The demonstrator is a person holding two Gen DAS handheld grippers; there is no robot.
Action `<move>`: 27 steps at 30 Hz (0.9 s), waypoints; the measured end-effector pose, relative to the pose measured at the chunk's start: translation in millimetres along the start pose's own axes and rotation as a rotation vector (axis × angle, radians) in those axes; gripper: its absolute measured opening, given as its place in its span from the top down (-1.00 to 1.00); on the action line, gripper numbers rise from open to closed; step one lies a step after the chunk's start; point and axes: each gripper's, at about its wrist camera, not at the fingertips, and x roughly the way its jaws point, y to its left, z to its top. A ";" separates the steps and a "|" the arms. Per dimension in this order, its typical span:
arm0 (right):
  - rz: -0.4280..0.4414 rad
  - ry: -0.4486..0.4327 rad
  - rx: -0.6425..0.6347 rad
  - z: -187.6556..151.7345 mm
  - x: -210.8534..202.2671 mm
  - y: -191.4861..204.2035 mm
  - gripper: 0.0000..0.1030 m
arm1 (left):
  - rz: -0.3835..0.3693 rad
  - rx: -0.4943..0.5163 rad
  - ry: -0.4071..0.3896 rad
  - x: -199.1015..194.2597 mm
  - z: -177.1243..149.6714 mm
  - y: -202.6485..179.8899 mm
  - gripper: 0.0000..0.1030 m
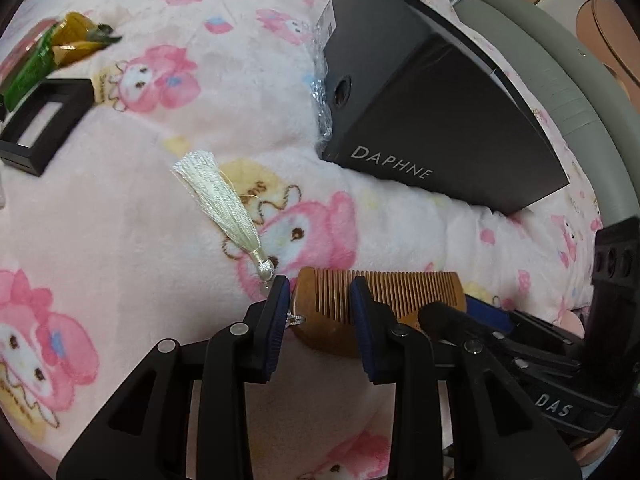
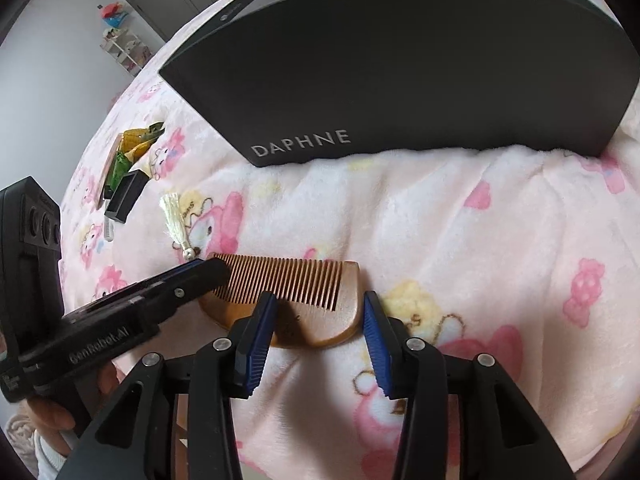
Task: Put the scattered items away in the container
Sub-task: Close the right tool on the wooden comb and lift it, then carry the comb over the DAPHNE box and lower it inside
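while one comb (image 2: 296, 300) lies flat, two grippers straddle it.

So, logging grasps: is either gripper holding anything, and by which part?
Nothing is gripped: the comb lies on the blanket, left gripper and right gripper open astride its two ends.

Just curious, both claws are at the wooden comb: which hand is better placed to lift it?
Probably right: the right gripper straddles the wooden comb's solid end, facing the DAPHNE box; the left gripper lies across the teeth.
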 end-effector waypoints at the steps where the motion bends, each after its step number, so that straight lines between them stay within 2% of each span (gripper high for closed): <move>1: 0.001 -0.003 -0.004 0.8 -2.0 1.7 0.22 | -0.003 -0.004 -0.006 -3.0 -0.8 0.3 0.41; 5: 0.024 -0.023 -0.011 6.8 -17.7 6.0 0.22 | -0.079 -0.065 -0.031 -26.9 -9.5 3.0 0.41; 7: 0.032 -0.052 -0.032 12.3 -34.0 9.6 0.22 | -0.092 -0.058 -0.064 -39.9 -11.4 -9.2 0.41; 11: 0.037 -0.123 -0.061 26.1 -70.7 14.5 0.22 | -0.096 -0.024 -0.135 -80.1 0.6 -34.9 0.41; 16: 0.065 -0.200 -0.044 47.2 -112.0 0.3 0.22 | -0.118 0.039 -0.189 -98.6 40.5 -78.3 0.41; 22: 0.064 -0.264 0.006 85.8 -142.5 -33.7 0.22 | -0.124 0.102 -0.169 -81.7 95.4 -129.5 0.41; 27: 0.033 -0.320 0.023 123.5 -165.9 -58.1 0.22 | -0.161 0.153 -0.158 -63.9 129.8 -163.0 0.41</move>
